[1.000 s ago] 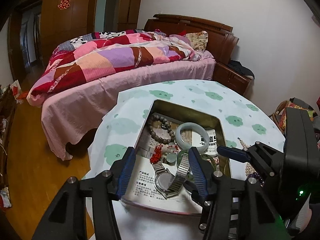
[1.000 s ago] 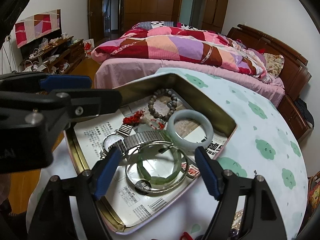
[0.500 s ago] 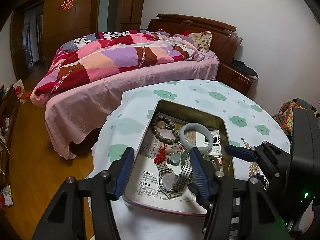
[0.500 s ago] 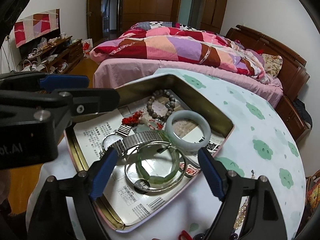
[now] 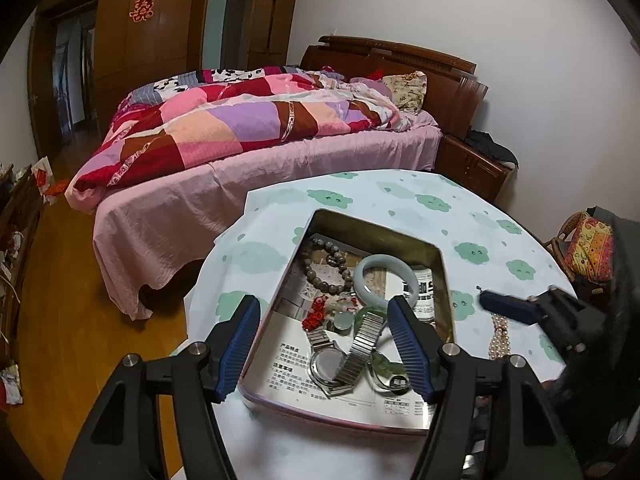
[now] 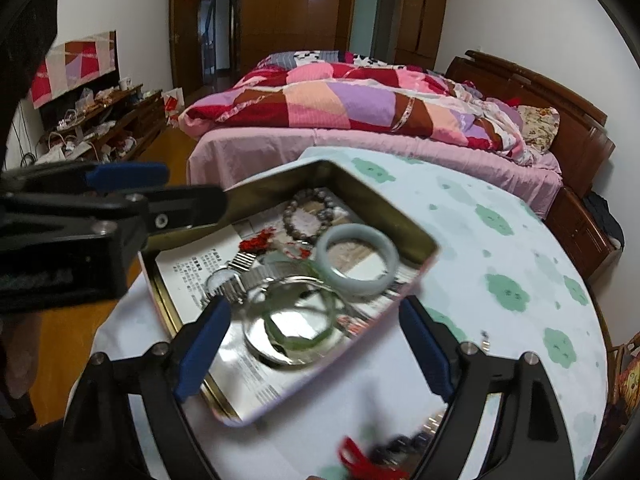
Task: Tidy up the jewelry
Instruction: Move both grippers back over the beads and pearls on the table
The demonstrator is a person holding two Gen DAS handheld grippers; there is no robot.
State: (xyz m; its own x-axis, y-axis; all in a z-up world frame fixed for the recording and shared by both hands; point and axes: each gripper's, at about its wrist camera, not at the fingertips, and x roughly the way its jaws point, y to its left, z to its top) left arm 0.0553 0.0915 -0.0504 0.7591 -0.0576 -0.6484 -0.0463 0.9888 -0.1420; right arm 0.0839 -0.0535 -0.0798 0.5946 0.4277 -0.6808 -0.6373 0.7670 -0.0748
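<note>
A metal tin (image 5: 444,276) (image 6: 416,236) lined with newspaper sits on the round table and holds jewelry: a bead bracelet (image 5: 326,266) (image 6: 306,216), a pale jade bangle (image 5: 386,282) (image 6: 360,258), a steel watch (image 5: 340,360) (image 6: 234,280), a green bangle with a thin silver ring (image 6: 296,322), and a red knot charm (image 5: 316,314). My left gripper (image 5: 326,344) is open and empty above the tin's near end. My right gripper (image 6: 312,348) is open and empty above the tin's right near corner. A pearl strand (image 5: 498,338) lies on the cloth right of the tin.
The table wears a white cloth with green cloud prints (image 5: 476,252). Red and dark items (image 6: 372,460) lie blurred on the cloth near the right gripper. A bed with a patchwork quilt (image 5: 248,120) stands beyond the table. A basket (image 5: 588,248) sits at the right.
Both grippers have pulled back and up from the tin, which now looks smaller in both views. Both stay open and empty. The jewelry has not moved.
</note>
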